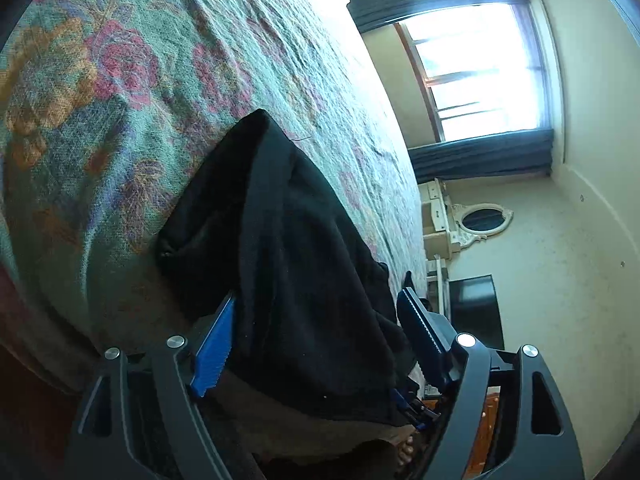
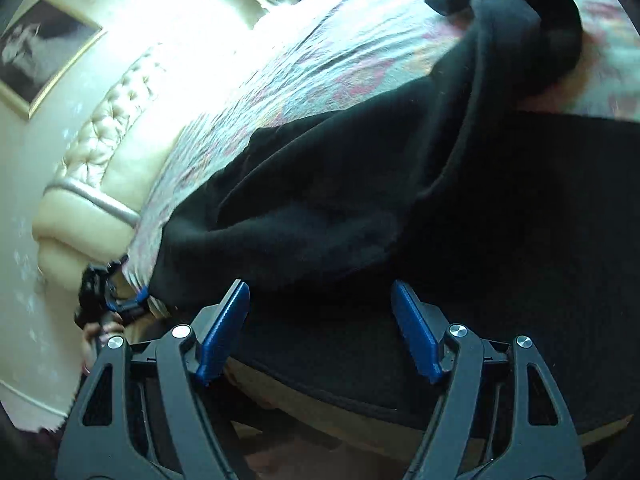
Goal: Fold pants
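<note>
Your left gripper (image 1: 316,332) is spread wide, black pants (image 1: 288,272) bunched between its blue fingers (image 1: 214,350) but not pinched. Your right gripper (image 2: 320,328) is likewise released, hovering just beside the pants (image 2: 360,184). The pants lie crumpled on the floral bedspread (image 1: 140,72), draping over the bed's near edge. Beyond the pants stands the tufted headboard (image 2: 100,132).

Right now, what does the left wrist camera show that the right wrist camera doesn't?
Only the left wrist view shows the window with dark curtains, an oval mirror and a dark screen. Only the right wrist view shows the tufted headboard, a framed picture and the left gripper seen from outside. Both show the black pants on the floral bedspread, lying between open blue-padded jaws.
</note>
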The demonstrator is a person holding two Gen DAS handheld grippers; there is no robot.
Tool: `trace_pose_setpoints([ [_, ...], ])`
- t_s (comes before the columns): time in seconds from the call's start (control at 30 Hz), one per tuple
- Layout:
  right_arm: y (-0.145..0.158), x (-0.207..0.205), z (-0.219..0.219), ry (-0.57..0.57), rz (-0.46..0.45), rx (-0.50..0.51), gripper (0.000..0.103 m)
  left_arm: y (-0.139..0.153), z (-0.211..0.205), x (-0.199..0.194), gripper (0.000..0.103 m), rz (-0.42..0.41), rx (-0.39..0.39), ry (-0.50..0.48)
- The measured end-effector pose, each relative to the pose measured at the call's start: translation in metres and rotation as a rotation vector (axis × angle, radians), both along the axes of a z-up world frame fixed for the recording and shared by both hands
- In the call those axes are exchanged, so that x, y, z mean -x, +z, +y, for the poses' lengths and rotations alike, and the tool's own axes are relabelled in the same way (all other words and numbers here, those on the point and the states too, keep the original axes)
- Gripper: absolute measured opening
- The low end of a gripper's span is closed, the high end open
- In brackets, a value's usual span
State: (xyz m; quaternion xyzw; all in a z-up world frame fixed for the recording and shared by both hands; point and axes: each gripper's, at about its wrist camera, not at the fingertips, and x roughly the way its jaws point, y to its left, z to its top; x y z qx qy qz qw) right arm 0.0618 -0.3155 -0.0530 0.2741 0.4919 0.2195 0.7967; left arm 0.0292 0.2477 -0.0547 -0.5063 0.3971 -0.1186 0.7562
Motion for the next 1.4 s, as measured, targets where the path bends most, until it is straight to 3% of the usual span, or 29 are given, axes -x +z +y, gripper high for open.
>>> trace_pose_setpoints([
  [0.17, 0.000, -0.001, -0.001, -0.045, 0.002, -0.018, 0.080, -0.003, 0.003, 0.023, 0.077, 0.120, 0.037, 0.206],
  [0.23, 0.000, -0.001, 0.000, -0.043, 0.001, -0.013, 0.080, 0.001, -0.001, 0.029, 0.077, 0.133, 0.005, 0.227],
  [0.3, 0.000, -0.005, 0.002, -0.046, 0.000, -0.015, 0.080, 0.003, -0.010, 0.037, 0.077, 0.135, 0.020, 0.258],
  [0.37, -0.002, -0.003, 0.000, -0.044, 0.001, -0.013, 0.080, 0.010, -0.020, 0.038, 0.077, 0.096, -0.005, 0.245],
  [0.43, -0.004, -0.002, -0.002, -0.047, 0.004, -0.018, 0.080, 0.013, -0.029, 0.036, 0.066, 0.087, -0.009, 0.220],
  [0.5, -0.003, 0.000, -0.003, -0.051, 0.006, -0.023, 0.080, 0.005, -0.040, 0.030, 0.047, 0.104, 0.043, 0.167],
  [0.6, -0.004, 0.002, -0.009, -0.053, 0.007, -0.027, 0.080, -0.008, -0.060, 0.025, 0.046, 0.151, 0.071, 0.124],
  [0.77, -0.004, 0.004, -0.012, -0.057, 0.011, -0.034, 0.080, -0.014, -0.076, 0.013, 0.046, 0.177, 0.027, 0.103],
  [0.97, -0.005, 0.006, -0.012, -0.059, 0.012, -0.033, 0.081, -0.014, -0.083, 0.004, 0.046, 0.235, -0.001, 0.162],
  [1.13, -0.006, 0.007, -0.013, -0.063, 0.016, -0.038, 0.081, -0.020, -0.082, 0.000, 0.046, 0.269, 0.038, 0.231],
  [1.17, -0.005, 0.007, -0.013, -0.063, 0.016, -0.038, 0.081, -0.018, -0.080, -0.001, 0.044, 0.259, 0.039, 0.237],
  [1.2, -0.006, 0.007, -0.013, -0.062, 0.017, -0.038, 0.081, -0.016, -0.077, -0.002, 0.034, 0.251, 0.029, 0.241],
  [1.23, -0.007, 0.007, -0.013, -0.062, 0.018, -0.037, 0.081, -0.015, -0.074, -0.004, 0.030, 0.248, 0.015, 0.242],
  [1.4, -0.006, 0.008, -0.014, -0.071, 0.024, -0.045, 0.081, -0.018, -0.048, 0.005, 0.028, 0.264, 0.021, 0.313],
])
